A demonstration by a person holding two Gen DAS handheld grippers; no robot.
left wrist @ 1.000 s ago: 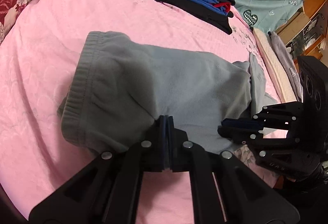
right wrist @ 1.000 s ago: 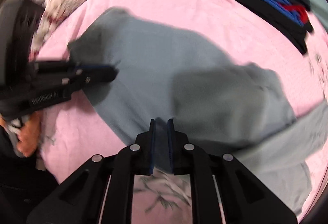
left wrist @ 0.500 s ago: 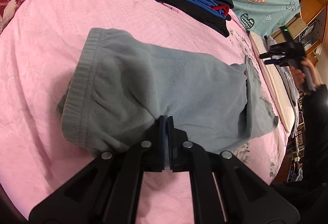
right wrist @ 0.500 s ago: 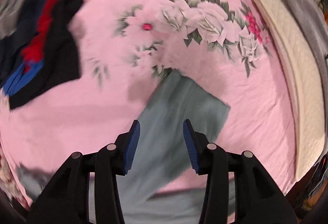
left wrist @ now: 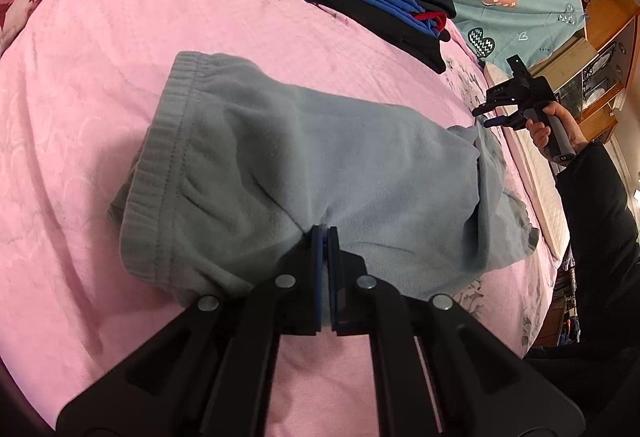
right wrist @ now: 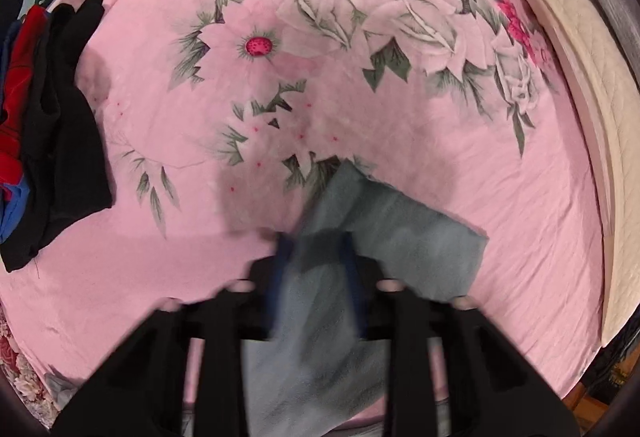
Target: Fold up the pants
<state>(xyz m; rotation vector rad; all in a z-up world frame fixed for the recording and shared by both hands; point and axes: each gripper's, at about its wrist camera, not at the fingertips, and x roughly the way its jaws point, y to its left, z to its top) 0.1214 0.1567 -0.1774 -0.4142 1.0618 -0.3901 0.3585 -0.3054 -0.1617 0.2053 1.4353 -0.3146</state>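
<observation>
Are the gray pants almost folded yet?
Partly. The gray fleece pants lie doubled over on the pink floral bedspread. The left hand-held gripper pinches their near edge. The right hand-held gripper, open, hovers over a loose leg end that needs folding in.

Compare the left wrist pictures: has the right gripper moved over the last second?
Yes. The right gripper has left the grey pants and risen toward the wooden furniture past the bed's edge, jaws open.

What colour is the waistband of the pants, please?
Grey, like the rest of the pants; the ribbed waistband shows best in the left wrist view.
</observation>
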